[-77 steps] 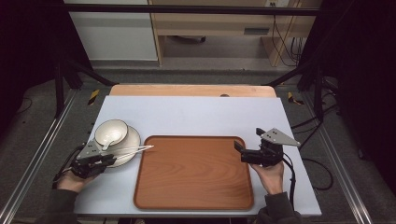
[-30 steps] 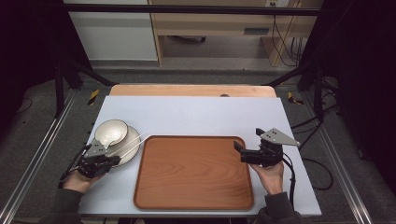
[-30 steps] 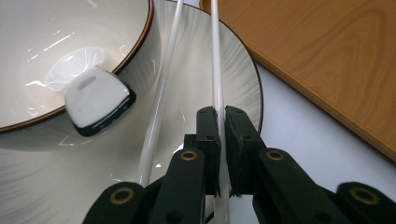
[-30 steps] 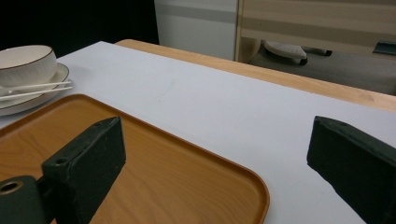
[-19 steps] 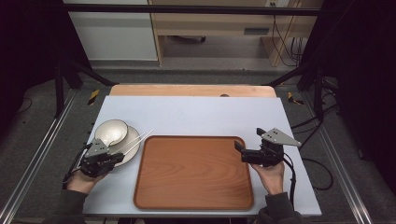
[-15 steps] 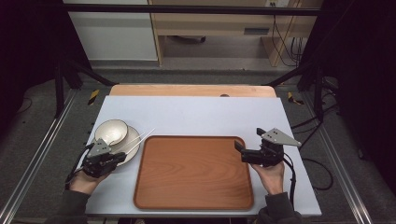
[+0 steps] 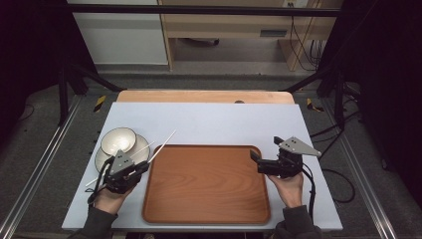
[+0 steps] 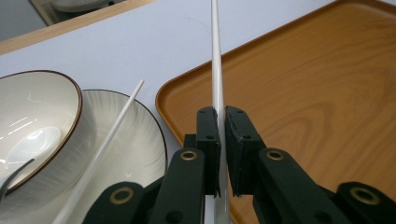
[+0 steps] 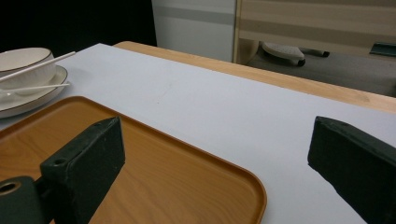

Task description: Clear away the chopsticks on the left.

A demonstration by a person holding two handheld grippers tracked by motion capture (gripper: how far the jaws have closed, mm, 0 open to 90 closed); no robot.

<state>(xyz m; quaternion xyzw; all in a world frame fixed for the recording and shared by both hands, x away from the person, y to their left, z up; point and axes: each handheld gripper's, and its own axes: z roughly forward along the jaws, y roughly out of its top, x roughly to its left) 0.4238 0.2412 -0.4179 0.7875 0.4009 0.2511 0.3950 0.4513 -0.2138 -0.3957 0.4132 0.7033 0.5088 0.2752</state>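
Left gripper [image 7: 133, 172] has carried one white chopstick [image 8: 216, 70] off the plate [image 8: 135, 144] toward the wooden tray's [image 7: 206, 184] left edge, pinched | second chopstick [image 8: 109, 135] apparently resting on plate beside bowl [image 7: 118, 141] | right gripper [image 7: 259, 162] spread, empty, tray's right edge.

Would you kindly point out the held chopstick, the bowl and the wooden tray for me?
held chopstick [image 8: 216, 70], left gripper view, on its shaft above the jaws.
bowl [image 7: 118, 140], high view, on its inner bottom.
wooden tray [image 7: 209, 184], high view, on its bare floor.
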